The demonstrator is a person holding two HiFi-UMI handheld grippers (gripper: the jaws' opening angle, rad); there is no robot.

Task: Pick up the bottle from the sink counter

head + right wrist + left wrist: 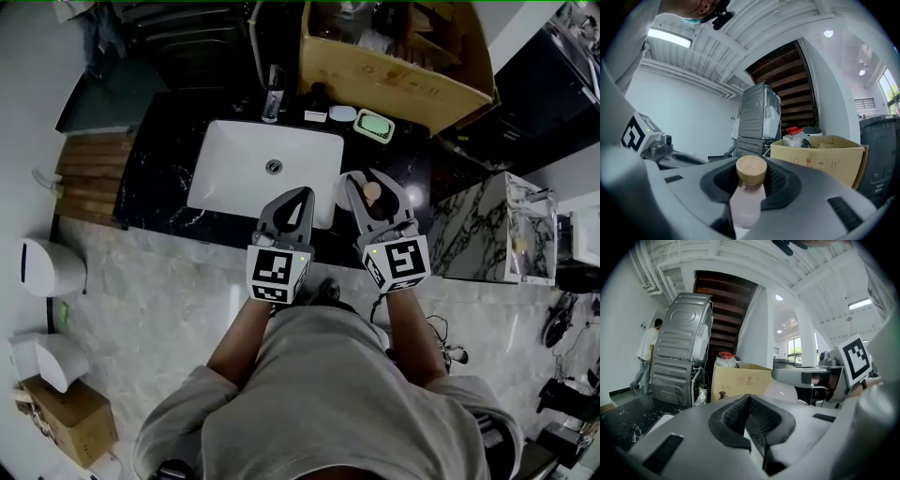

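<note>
Above the front rim of the white sink (225,178), the left gripper (302,195) hangs with its jaws pressed together on nothing. Just to its right, over the dark counter (412,183), the right gripper (368,178) pinches the pale bottle (372,192) below its wooden cap, with the bottle upright between the jaws. The bottle seems clear of the counter, so the right hand need only keep it plumb.

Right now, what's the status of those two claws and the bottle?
Right gripper shut on the bottle, wooden cap up, over the counter's front edge. Left gripper shut, empty. Nothing blocking either gripper.
</note>
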